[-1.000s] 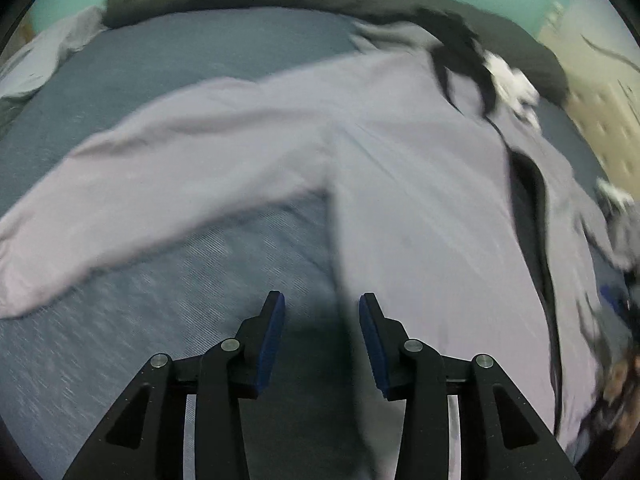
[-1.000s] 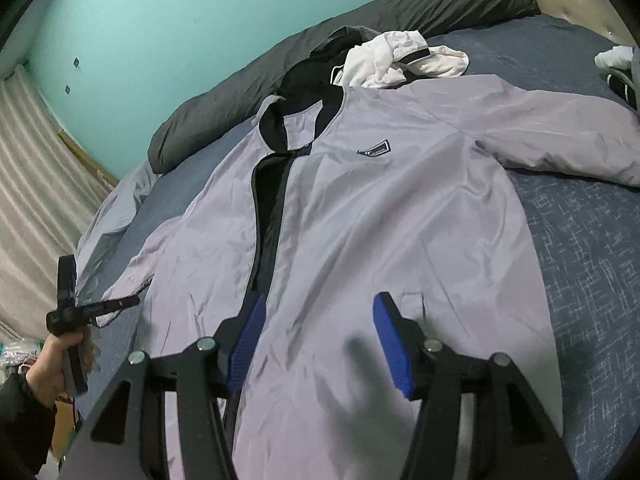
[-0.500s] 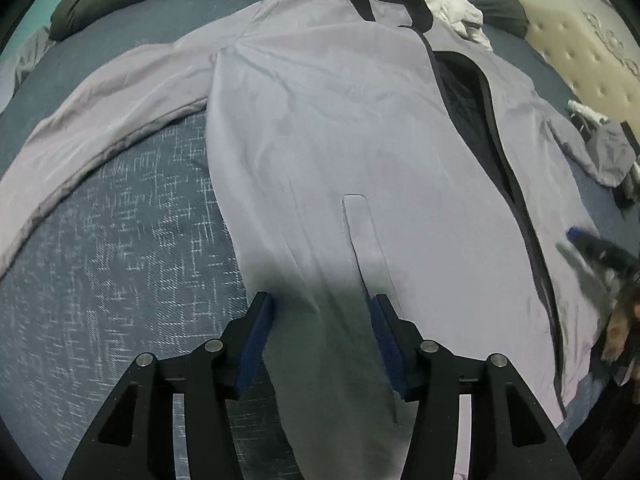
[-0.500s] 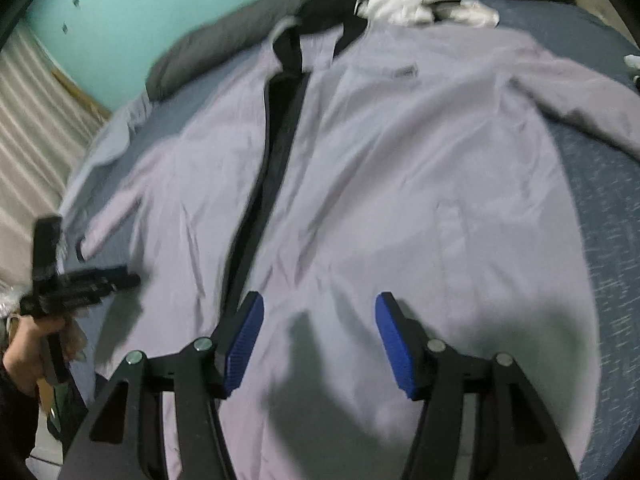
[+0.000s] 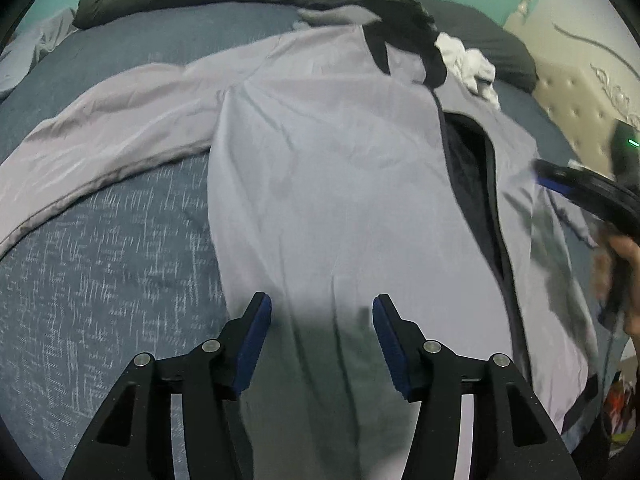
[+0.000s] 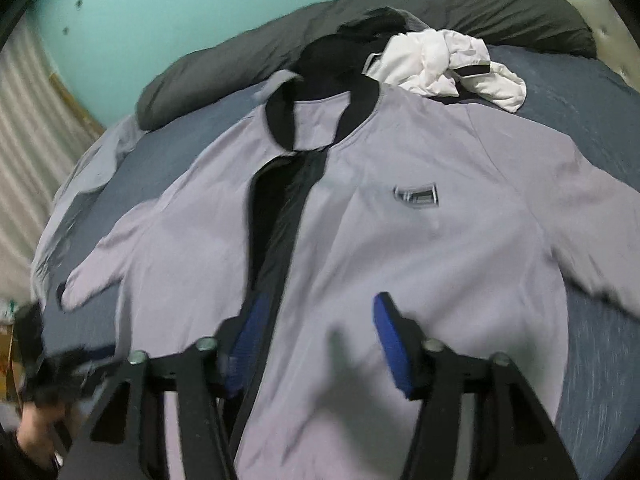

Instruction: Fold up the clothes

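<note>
1. Bed (image 5: pixel 100 264): covered in a blue-grey speckled cover. It carries every item listed below. A teal wall (image 6: pixel 168 12) stands behind it, and a padded pale headboard (image 5: pixel 576 92) shows at the right of the left wrist view.

2. Dark duvet (image 6: pixel 460 8): bunched along the far edge of the bed, beyond the collar of the jacket.

3. Jacket (image 6: pixel 420 248): light lilac-grey, lying face up and spread flat on the bed. The front is unzipped and parted, showing dark lining (image 6: pixel 280 208) along the opening. The black collar (image 6: pixel 280 120) points toward the duvet. A small rectangular badge (image 6: pixel 416 197) sits on the chest panel. One sleeve (image 5: pixel 100 152) runs out sideways over the bed cover; the other sleeve (image 6: pixel 592 240) runs out to the opposite side.

4. White garment (image 6: pixel 444 64): crumpled, lying just beyond the jacket's shoulder, beside the collar, touching a black garment (image 6: pixel 360 28) bunched behind it.

5. Left hand-held gripper (image 5: pixel 322 340): jaws spread wide, blue pads (image 5: pixel 256 336) facing each other, nothing between them. It hovers over the lower part of one jacket front panel, casting a shadow there.

6. Right hand-held gripper (image 6: pixel 316 344): jaws spread wide, empty, held above the lower jacket beside the zip opening. In the left wrist view it appears blurred at the right edge (image 5: pixel 568 188), with the person's hand (image 5: pixel 624 264) behind it.
</note>
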